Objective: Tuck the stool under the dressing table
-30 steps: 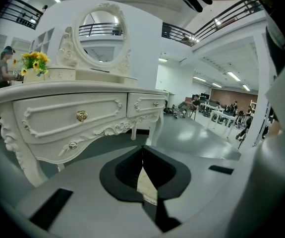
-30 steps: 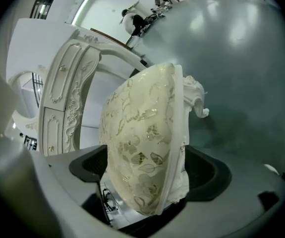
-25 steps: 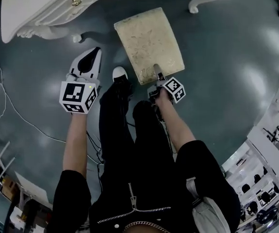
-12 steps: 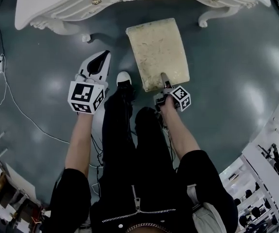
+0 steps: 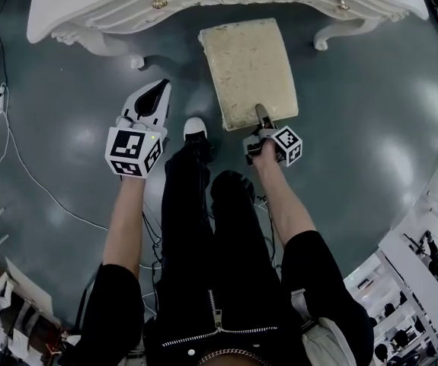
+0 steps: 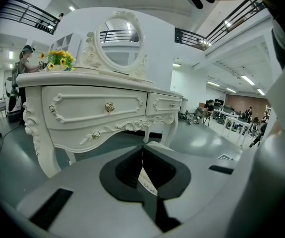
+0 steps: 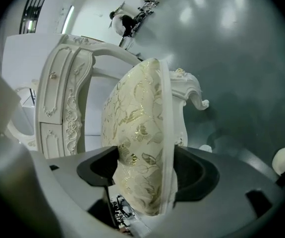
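Note:
The stool (image 5: pixel 247 71), a cream gold-patterned cushion on a white frame, stands on the grey floor with its far edge at the front of the white carved dressing table (image 5: pixel 127 2). My right gripper (image 5: pixel 261 113) is at the stool's near edge. In the right gripper view the seat edge (image 7: pixel 137 128) sits between the two black pads of the right gripper (image 7: pixel 144 167), which are closing and touch it on both sides. The dressing table (image 7: pixel 63 98) rises behind it. My left gripper (image 5: pixel 151 101) hovers left of the stool, shut and holding nothing. It faces the dressing table (image 6: pixel 92 108) drawers.
The person's black-clad legs and a white-toed shoe (image 5: pixel 195 127) stand just behind the stool. A thin cable (image 5: pixel 28 181) runs over the floor at left. An oval mirror (image 6: pixel 120 46) and yellow flowers (image 6: pixel 58 59) top the table. Shelving (image 5: pixel 424 280) lines the lower right.
The stool has slid toward the dressing table with my right gripper on its near edge; its far edge now meets the table front. The left gripper drifted only slightly.

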`<state>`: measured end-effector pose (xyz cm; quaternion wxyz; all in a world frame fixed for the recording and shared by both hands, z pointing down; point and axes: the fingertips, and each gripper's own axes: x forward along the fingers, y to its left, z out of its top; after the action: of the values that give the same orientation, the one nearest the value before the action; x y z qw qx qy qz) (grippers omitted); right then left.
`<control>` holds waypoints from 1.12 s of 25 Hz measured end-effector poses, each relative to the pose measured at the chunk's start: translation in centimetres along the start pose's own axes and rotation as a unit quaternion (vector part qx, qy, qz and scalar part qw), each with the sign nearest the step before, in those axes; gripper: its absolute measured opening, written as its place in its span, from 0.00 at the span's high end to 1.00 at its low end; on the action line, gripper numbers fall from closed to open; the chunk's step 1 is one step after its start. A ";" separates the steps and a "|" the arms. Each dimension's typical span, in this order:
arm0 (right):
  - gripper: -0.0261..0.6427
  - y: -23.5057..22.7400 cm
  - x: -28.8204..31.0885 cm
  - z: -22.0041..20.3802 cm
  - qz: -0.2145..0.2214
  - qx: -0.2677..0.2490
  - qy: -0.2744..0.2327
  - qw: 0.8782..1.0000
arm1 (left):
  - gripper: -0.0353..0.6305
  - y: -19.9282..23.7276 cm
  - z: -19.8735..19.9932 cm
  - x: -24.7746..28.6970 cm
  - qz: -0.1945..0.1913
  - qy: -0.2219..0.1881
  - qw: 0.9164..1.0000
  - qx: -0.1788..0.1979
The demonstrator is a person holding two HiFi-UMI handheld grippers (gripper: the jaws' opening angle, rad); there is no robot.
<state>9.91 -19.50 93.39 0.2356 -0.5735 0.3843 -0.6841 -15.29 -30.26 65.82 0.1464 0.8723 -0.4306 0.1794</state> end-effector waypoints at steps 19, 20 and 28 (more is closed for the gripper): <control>0.57 9.0 10.7 1.1 0.153 0.007 0.006 0.988 | 0.91 5.4 -2.8 2.0 0.023 -0.038 0.999 0.003; 0.58 9.3 11.2 1.1 0.162 0.007 0.008 0.987 | 0.91 5.6 -3.1 2.3 0.024 -0.041 0.999 0.003; 0.62 12.2 15.2 1.1 0.228 -0.008 0.012 0.973 | 0.91 7.2 -6.3 3.6 0.030 -0.068 0.997 -0.003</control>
<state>6.06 -38.60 92.88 0.3762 -0.4643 0.5136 -0.6157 -20.22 -34.45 73.76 0.1142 0.8687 -0.4659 0.1231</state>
